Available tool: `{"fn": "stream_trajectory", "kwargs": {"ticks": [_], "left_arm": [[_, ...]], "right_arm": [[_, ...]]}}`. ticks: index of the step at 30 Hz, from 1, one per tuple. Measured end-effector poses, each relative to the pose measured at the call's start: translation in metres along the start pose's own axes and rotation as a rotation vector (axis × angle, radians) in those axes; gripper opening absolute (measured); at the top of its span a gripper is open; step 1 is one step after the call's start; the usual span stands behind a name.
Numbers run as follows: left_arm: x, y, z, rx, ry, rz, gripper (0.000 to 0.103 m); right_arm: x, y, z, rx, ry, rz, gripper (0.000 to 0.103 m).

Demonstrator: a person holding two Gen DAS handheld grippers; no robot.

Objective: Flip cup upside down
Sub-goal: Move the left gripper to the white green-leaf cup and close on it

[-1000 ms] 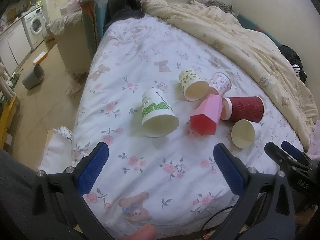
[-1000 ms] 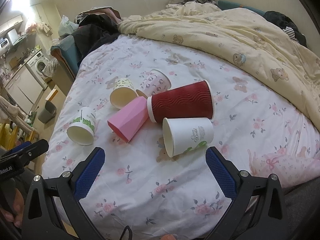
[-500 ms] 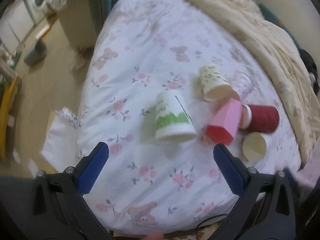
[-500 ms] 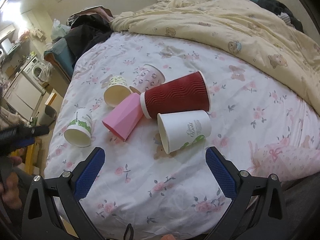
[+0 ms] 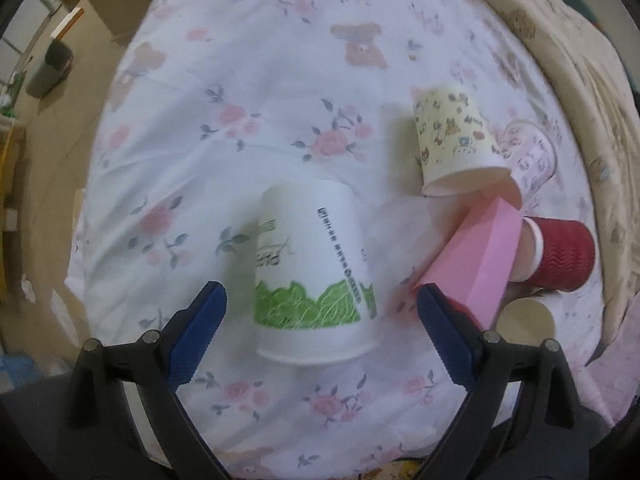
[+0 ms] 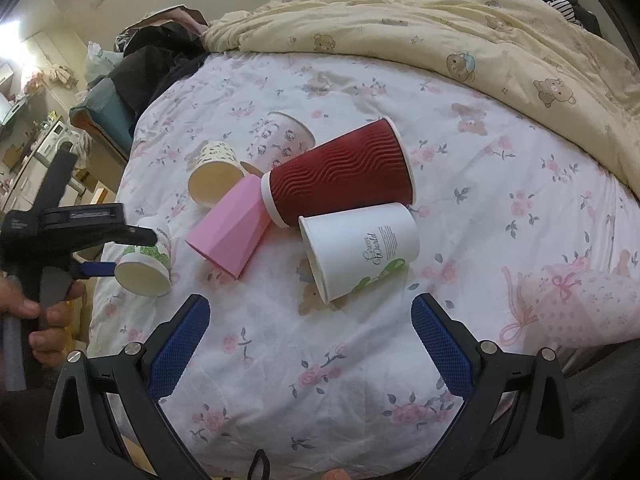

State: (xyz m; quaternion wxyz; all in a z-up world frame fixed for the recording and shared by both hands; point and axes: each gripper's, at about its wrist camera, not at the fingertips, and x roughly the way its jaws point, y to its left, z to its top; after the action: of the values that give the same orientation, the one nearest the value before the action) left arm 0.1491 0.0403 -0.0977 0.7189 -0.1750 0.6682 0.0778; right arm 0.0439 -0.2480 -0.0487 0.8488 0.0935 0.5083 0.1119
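A white paper cup with a green leaf print (image 5: 316,272) lies on its side on the floral bedsheet, mouth toward me. My left gripper (image 5: 320,300) is open, its blue fingers on either side of the cup's mouth end, apart from it. The same cup (image 6: 146,262) and the left gripper (image 6: 96,252) show at the left of the right wrist view. My right gripper (image 6: 310,318) is open and empty, just short of a white cup with script print (image 6: 360,248).
A pink faceted cup (image 5: 476,264), a dark red ribbed cup (image 5: 560,254), a yellow patterned cup (image 5: 456,144) and a pink-printed cup (image 5: 532,156) lie together on the sheet (image 5: 240,120). A cream duvet (image 6: 460,36) covers the far side. The bed edge is at left.
My left gripper has moved forward and down over the green-print cup, which now lies between its open fingers. The right gripper has barely moved.
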Motion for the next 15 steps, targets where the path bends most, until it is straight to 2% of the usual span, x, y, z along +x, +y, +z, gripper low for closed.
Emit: {"fn": "stream_trajectory", "kwargs": {"ticks": [3,4,6,7,8,15], "left_arm": [[0.010,-0.004,0.005,0.006,0.015,0.021,0.091],[0.013,-0.004,0.006,0.007,0.019,0.027,0.087],[0.019,-0.004,0.008,0.009,0.038,0.029,0.076],[0.022,-0.004,0.008,0.011,0.051,0.027,0.062],[0.025,-0.004,0.008,0.012,0.066,0.024,0.060],[0.006,-0.006,-0.003,0.032,0.036,0.003,0.059]], "right_arm": [[0.001,-0.001,0.000,0.002,-0.001,-0.002,0.103],[0.001,-0.002,0.001,0.006,0.002,0.000,0.103],[0.002,-0.002,0.001,0.011,0.007,0.003,0.103],[0.003,-0.002,0.001,0.010,0.008,0.003,0.103],[0.003,-0.001,0.001,0.008,0.008,0.004,0.103],[0.002,0.000,0.002,0.003,0.004,0.003,0.103]]}}
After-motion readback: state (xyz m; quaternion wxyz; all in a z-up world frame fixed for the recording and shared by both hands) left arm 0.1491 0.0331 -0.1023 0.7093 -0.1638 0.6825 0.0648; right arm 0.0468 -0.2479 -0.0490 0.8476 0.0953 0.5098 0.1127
